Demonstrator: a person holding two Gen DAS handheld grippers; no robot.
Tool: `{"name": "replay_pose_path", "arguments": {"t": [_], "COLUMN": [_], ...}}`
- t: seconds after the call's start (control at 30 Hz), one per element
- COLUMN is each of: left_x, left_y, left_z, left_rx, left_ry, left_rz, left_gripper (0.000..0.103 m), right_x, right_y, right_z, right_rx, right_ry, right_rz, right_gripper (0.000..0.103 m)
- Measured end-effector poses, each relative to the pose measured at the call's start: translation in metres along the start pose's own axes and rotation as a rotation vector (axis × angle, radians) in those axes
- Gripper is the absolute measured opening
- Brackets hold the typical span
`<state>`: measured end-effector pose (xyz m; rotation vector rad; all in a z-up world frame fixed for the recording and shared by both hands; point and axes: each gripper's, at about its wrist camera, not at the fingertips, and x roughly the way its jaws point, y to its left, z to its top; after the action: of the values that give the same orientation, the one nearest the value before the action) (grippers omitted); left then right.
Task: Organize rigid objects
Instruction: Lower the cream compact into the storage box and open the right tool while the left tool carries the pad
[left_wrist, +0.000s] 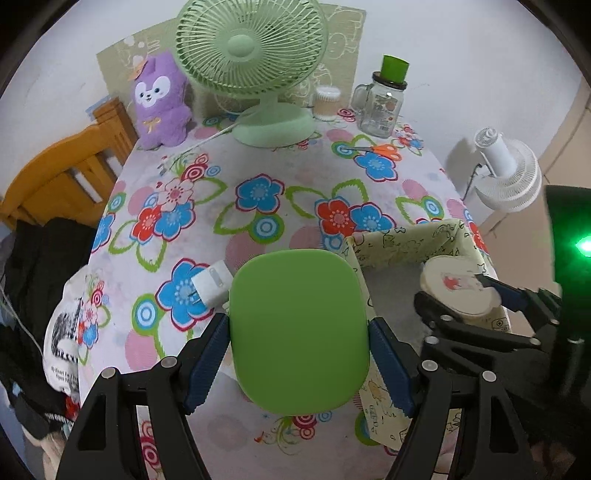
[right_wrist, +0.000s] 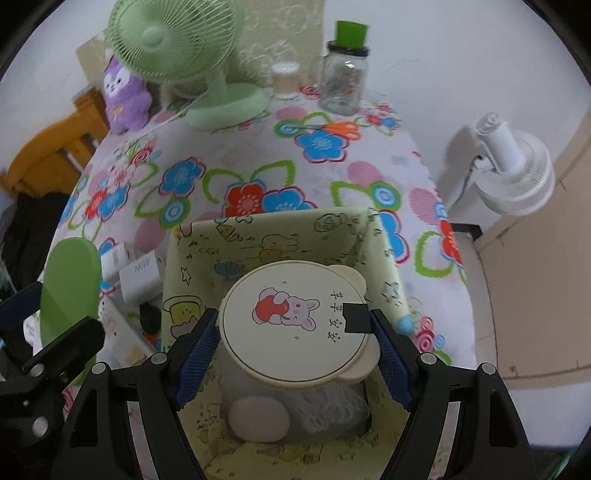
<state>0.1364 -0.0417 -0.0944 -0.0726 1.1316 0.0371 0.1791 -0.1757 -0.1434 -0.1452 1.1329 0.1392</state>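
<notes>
The left gripper (left_wrist: 299, 363) held a green pad (left_wrist: 299, 332) tight, with its blue fingers (left_wrist: 207, 363) pressed on both long edges. The pad sat just left of the box (left_wrist: 406, 243), above the flowered cloth on the counter (left_wrist: 258, 170). The right gripper (right_wrist: 295, 354) held a round lid (right_wrist: 291, 321), one finger pressed on each side. The lid hung over the open box, above a pale egg shape (right_wrist: 258, 419) and some see-through plastic at the bottom.

To do this step well, I think the lid should go down flat into the middle of the box, clear of its walls, and the fingers should let go only when it rests. The green pad should wait its turn so the two grippers do not bump.

The pad looked smooth and hard, with rounded corners and no marks. The lid was cream, flat and round, with small ear bumps on its rim and a bunny picture. The box had soft, bendy cloth walls printed with little drawings. Two white plugs (right_wrist: 133, 267) lay just left of the box.
</notes>
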Motion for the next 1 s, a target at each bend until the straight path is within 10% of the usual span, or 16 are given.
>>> {"name": "replay_pose_path", "arguments": {"t": [0.53, 1.0], "left_x": [0.024, 0.011], "left_y": [0.007, -0.016], "left_z": [-0.007, 0.010], "left_rx": [-0.054, 0.026], "left_ry": [0.061, 0.025], "left_rz": [0.037, 0.017], "left_gripper": [0.078, 0.078], "right_x": [0.056, 0.005], "right_y": [0.013, -0.021], "right_z": [0.003, 0.004], "right_rx": [-0.055, -0.032], "right_ry": [0.104, 0.014], "right_rz": [0.086, 0.055], "right_gripper": [0.081, 0.088]}}
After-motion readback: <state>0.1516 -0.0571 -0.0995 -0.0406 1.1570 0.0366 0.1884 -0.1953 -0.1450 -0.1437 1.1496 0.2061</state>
